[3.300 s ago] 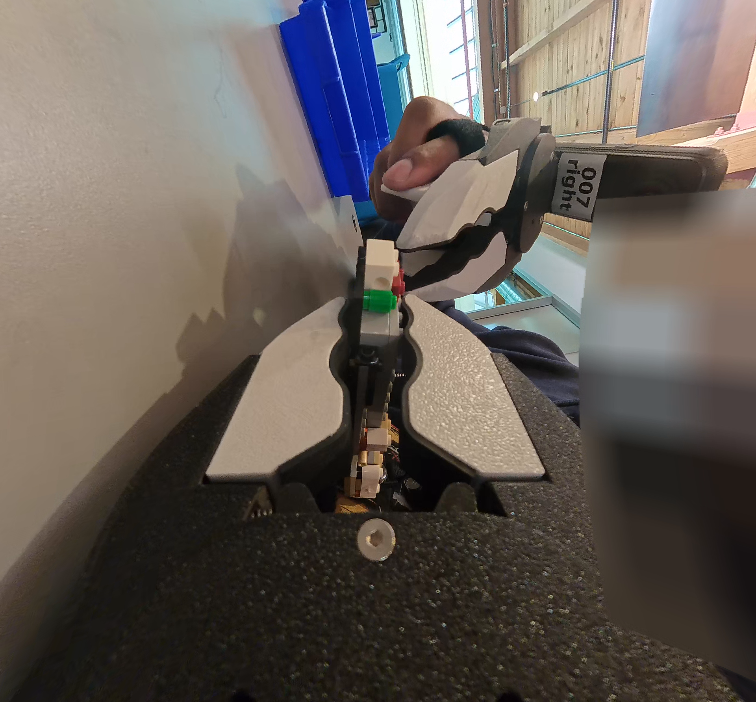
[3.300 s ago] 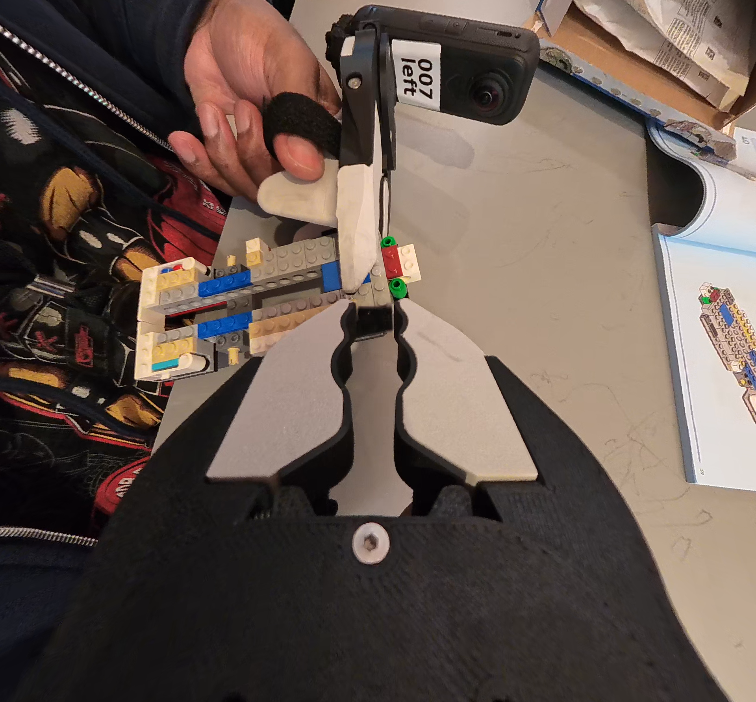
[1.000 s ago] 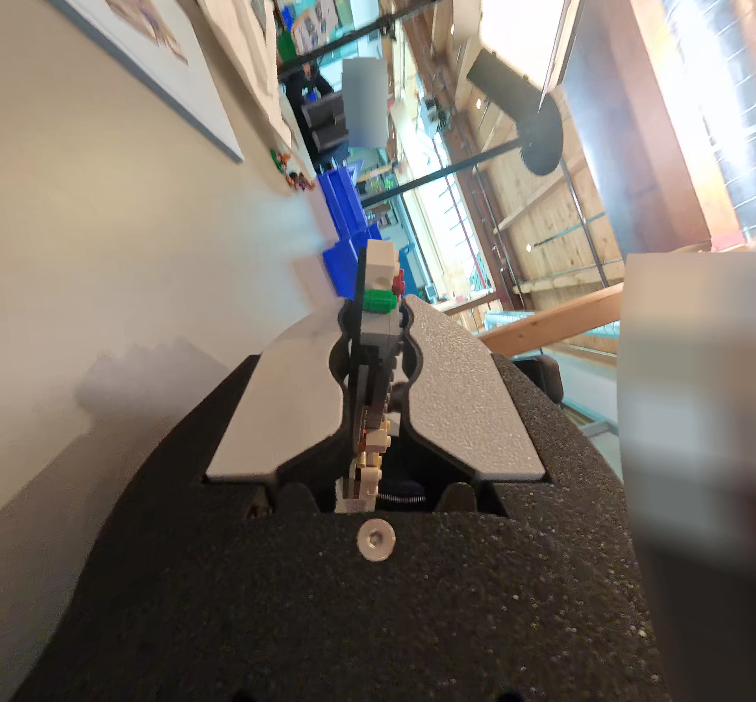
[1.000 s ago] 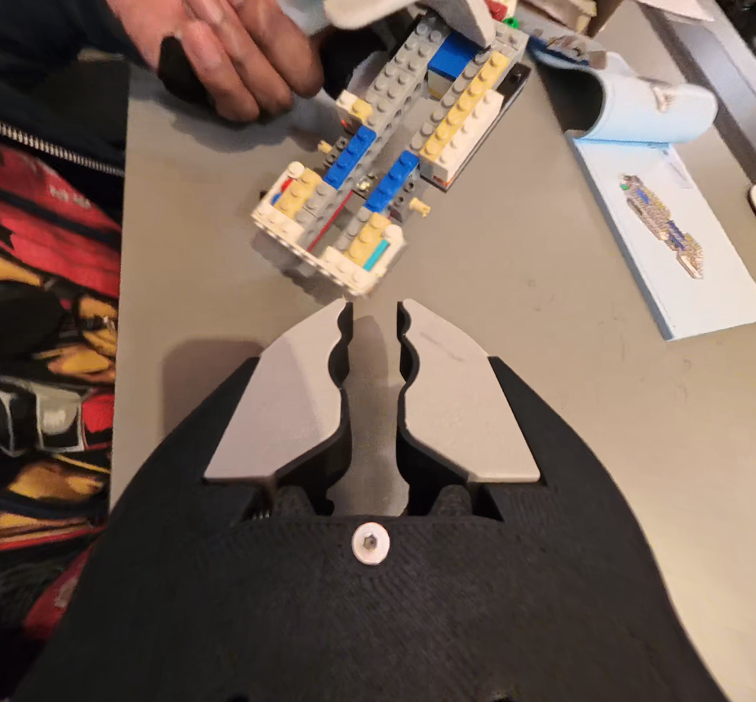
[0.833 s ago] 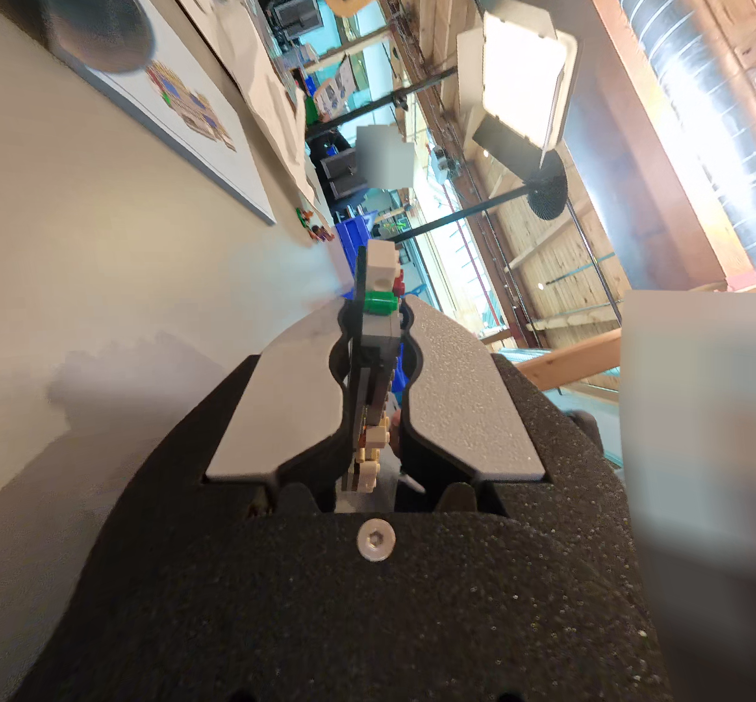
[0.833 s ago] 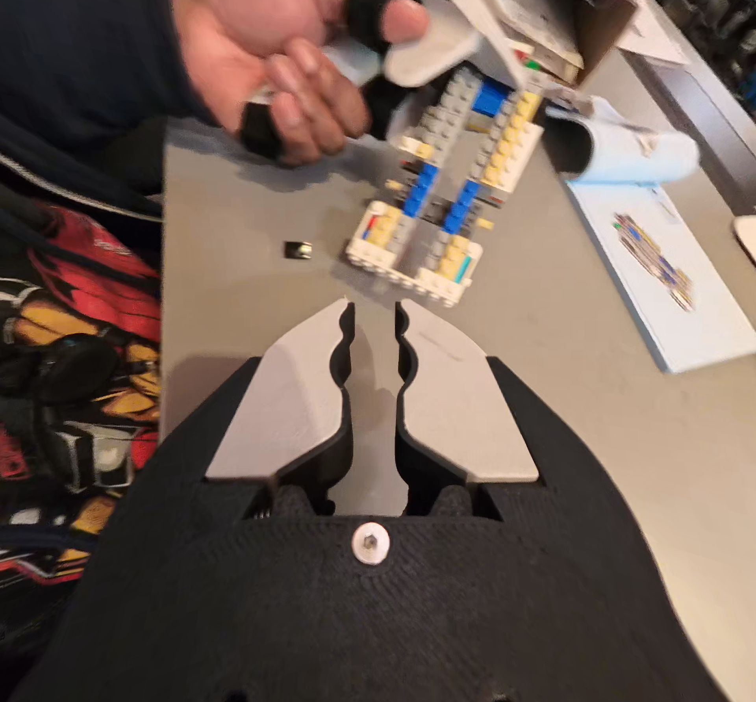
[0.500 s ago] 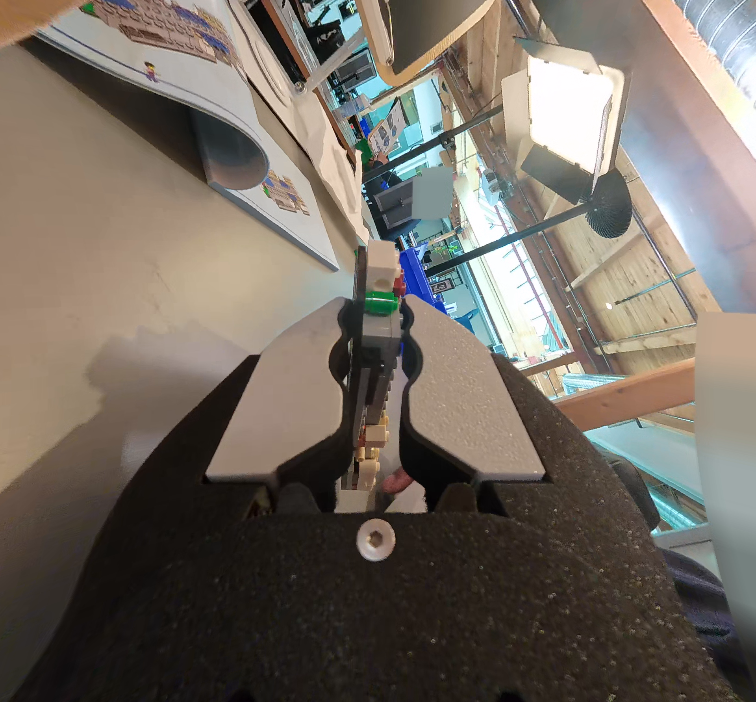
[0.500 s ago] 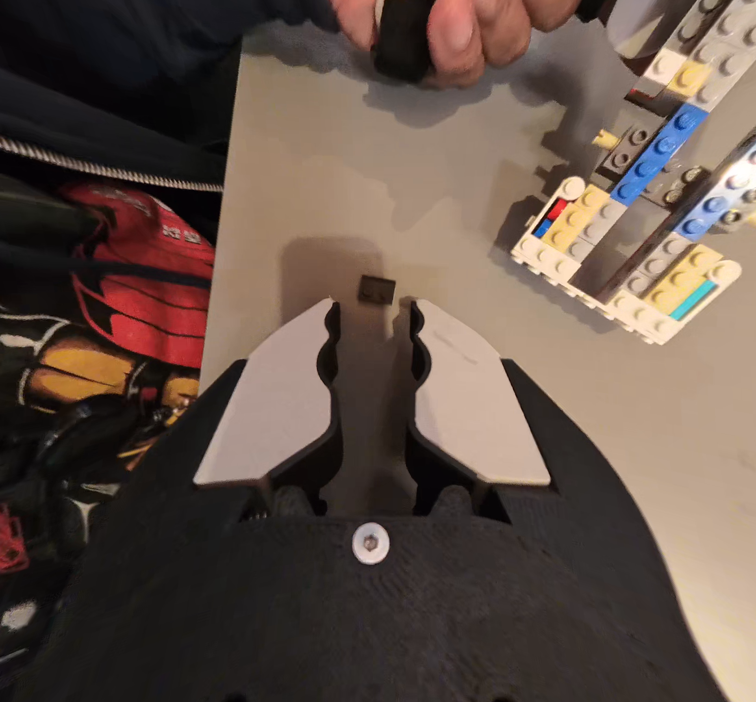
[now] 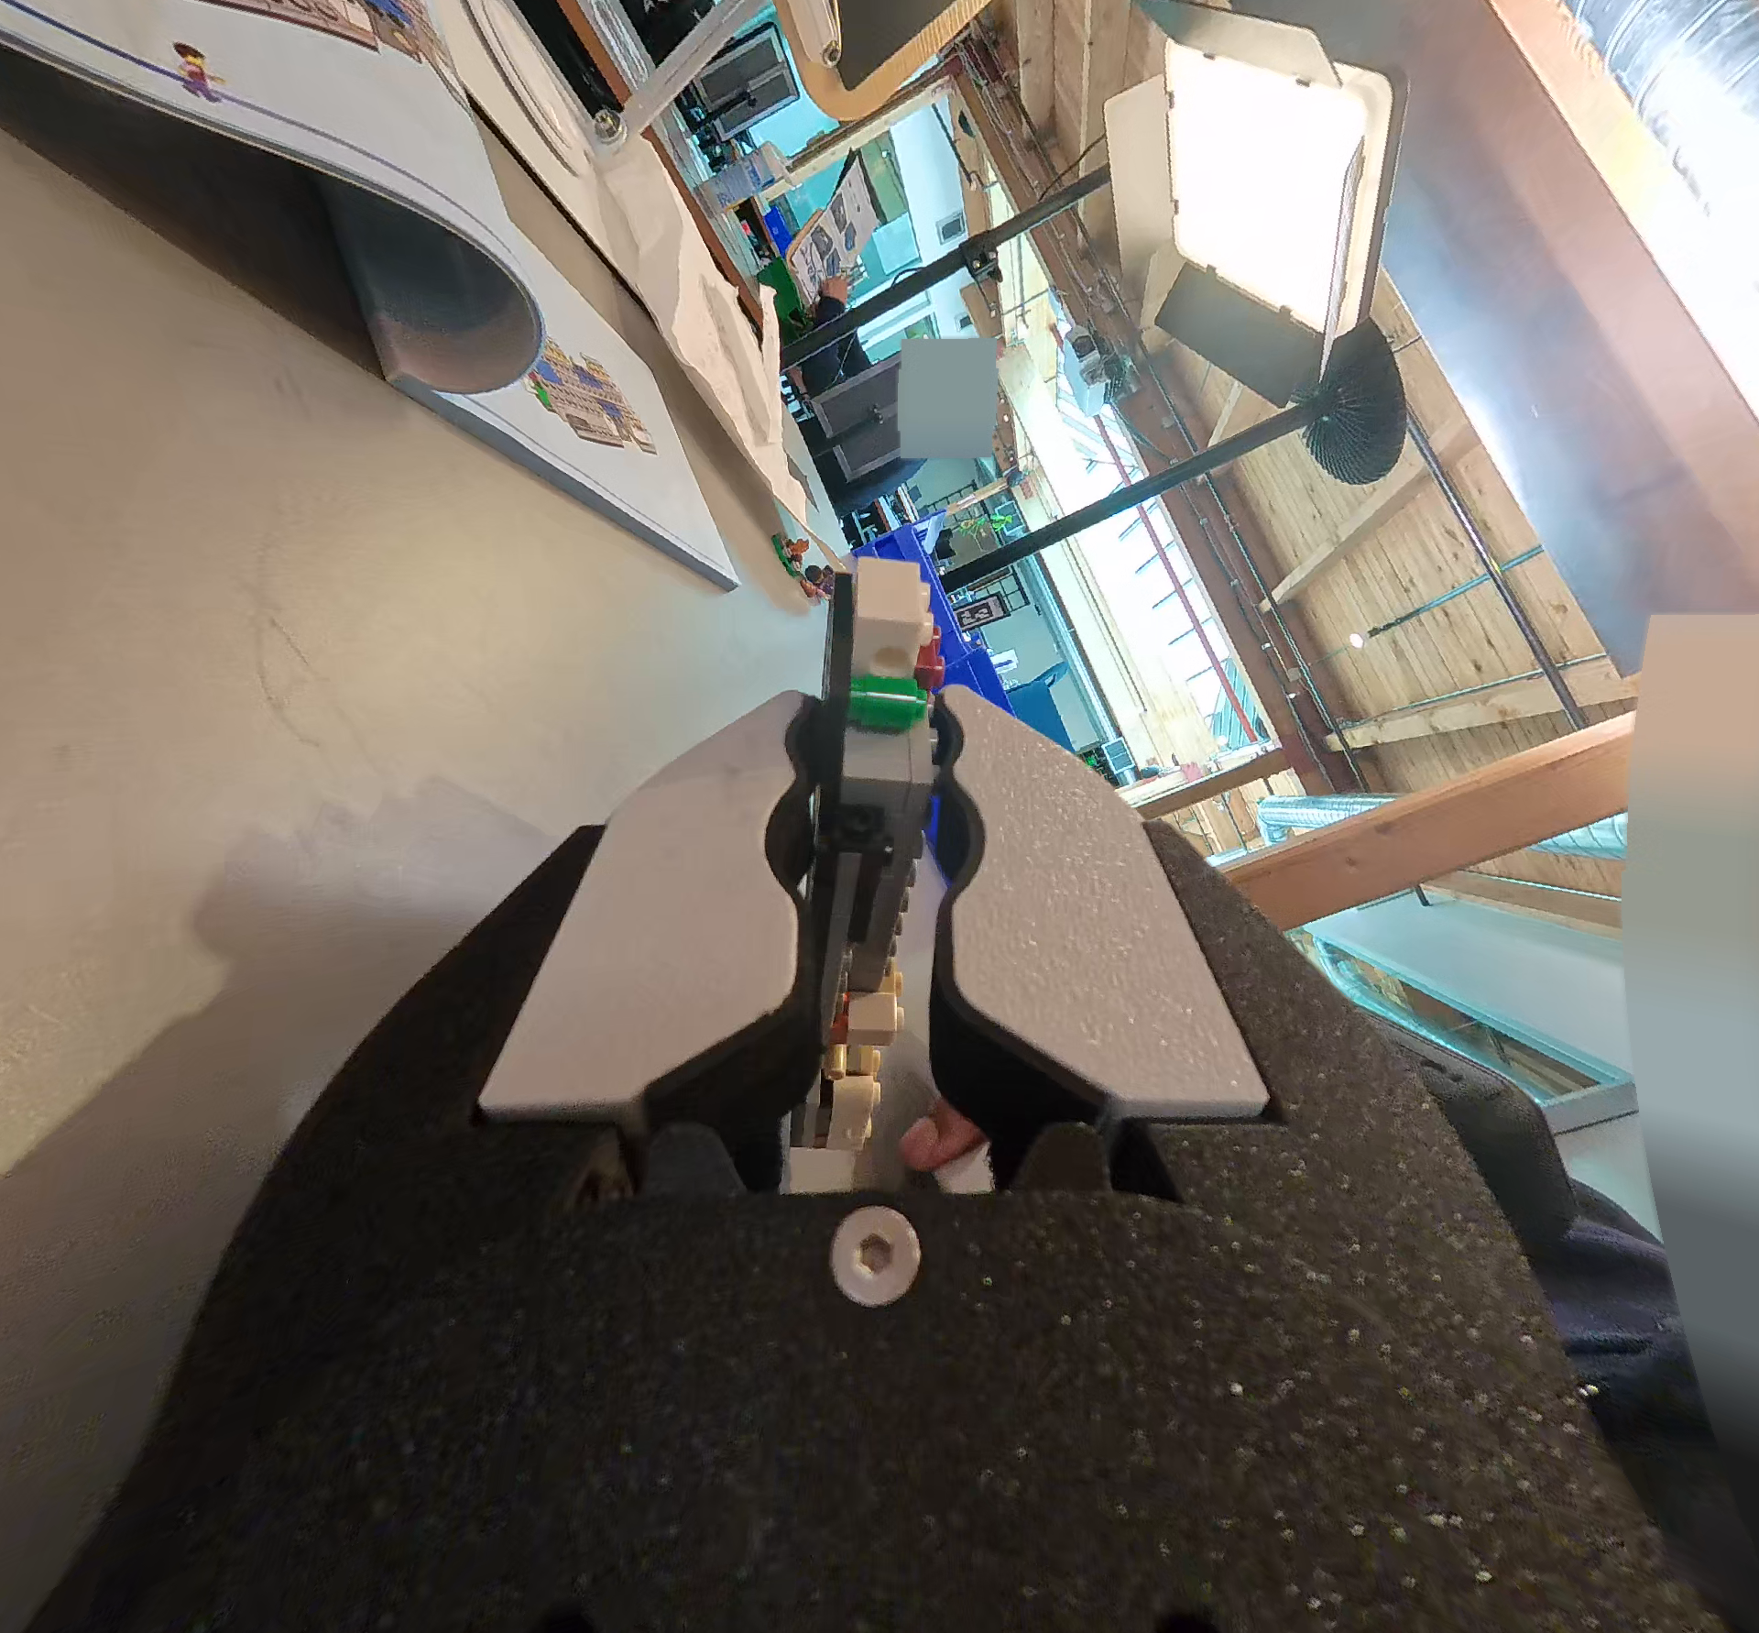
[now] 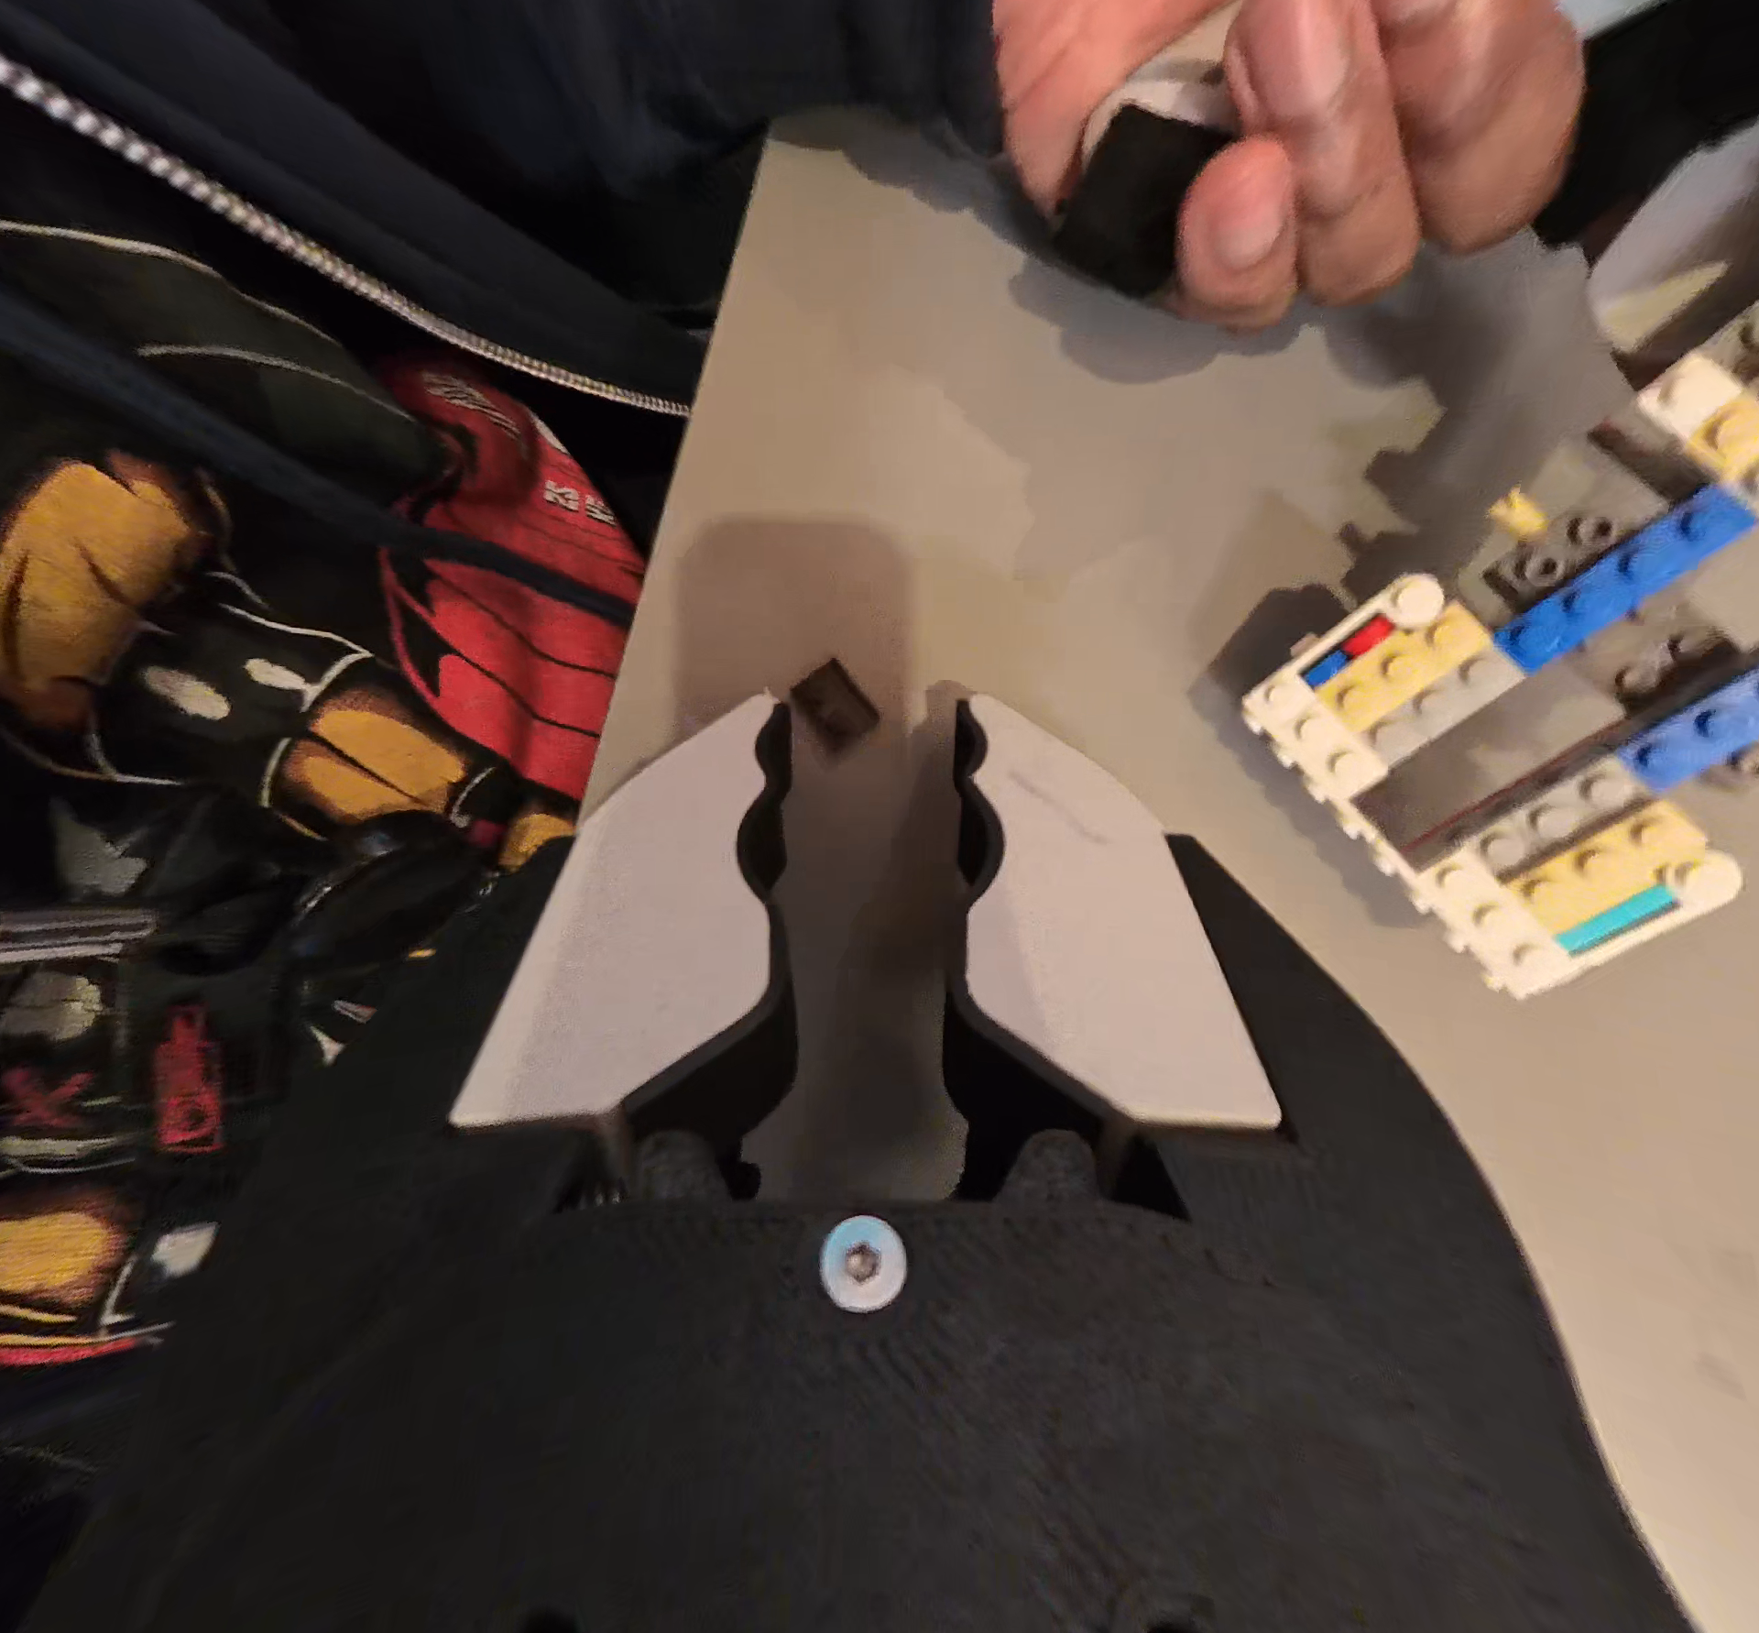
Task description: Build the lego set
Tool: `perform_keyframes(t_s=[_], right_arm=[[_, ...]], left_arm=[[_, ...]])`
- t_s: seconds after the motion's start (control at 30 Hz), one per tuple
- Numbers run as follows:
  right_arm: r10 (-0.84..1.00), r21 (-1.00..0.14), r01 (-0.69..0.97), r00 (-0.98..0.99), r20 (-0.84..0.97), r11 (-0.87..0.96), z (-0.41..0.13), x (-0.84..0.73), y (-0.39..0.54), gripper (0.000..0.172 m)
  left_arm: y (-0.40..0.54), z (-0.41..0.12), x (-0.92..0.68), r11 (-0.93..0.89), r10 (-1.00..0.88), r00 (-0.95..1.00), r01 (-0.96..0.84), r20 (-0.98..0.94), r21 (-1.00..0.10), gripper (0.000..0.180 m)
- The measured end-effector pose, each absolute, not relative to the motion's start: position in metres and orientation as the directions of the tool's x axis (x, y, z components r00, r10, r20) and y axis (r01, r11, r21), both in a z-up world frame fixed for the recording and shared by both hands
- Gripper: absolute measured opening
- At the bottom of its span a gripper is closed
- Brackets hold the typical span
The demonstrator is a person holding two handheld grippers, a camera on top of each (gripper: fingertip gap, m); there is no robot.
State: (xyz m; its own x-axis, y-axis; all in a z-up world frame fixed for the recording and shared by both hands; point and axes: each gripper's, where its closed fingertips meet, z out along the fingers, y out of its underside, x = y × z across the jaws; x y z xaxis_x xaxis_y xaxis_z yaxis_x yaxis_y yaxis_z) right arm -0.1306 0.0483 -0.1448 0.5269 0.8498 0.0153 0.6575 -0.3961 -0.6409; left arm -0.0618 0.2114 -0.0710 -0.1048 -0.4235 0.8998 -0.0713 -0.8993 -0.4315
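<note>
Here the right tool [image 10: 868,716] is open, a small dark brick [image 10: 834,715] on the surface [image 10: 1095,483] near its left fingertip; off-centre, so closing could flick it away. Left tool [image 9: 871,735] clamps the brick model [image 9: 876,788] edge-on; it might twist loose.

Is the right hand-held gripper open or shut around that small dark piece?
Open. The right hand-held gripper has its fingers apart, and the small dark piece lies on the table by the left tip, unclamped.
</note>
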Motion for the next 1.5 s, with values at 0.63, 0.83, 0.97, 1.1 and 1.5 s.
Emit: perform_keyframes(t_s=[0.63, 0.83, 0.97, 1.1, 1.5], right_arm=[[0.615, -0.673, 0.412, 0.784, -0.082, -0.614, -0.146, -0.089, 0.071, 0.029], [0.649, -0.664, 0.464, 0.759, -0.043, -0.587, -0.151, -0.107, 0.07, 0.031], [0.683, -0.661, 0.51, 0.73, -0.004, -0.55, -0.151, -0.111, 0.066, 0.03], [0.66, -0.659, 0.478, 0.751, -0.037, -0.581, -0.151, -0.108, 0.071, 0.031], [0.719, -0.684, 0.536, 0.695, 0.023, -0.496, -0.144, -0.116, 0.079, 0.032]], left_arm=[[0.21, -0.072, -0.061, -0.899, -0.424, -0.098, -0.078, 0.9, -0.432, 0.021], [0.21, -0.072, -0.061, -0.898, -0.425, -0.096, -0.076, 0.9, -0.432, 0.021], [0.209, -0.072, -0.06, -0.898, -0.422, -0.101, -0.086, 0.901, -0.431, 0.021], [0.209, -0.072, -0.061, -0.898, -0.421, -0.108, -0.085, 0.9, -0.431, 0.021], [0.207, -0.071, -0.061, -0.898, -0.416, -0.123, -0.098, 0.901, -0.428, 0.021]])
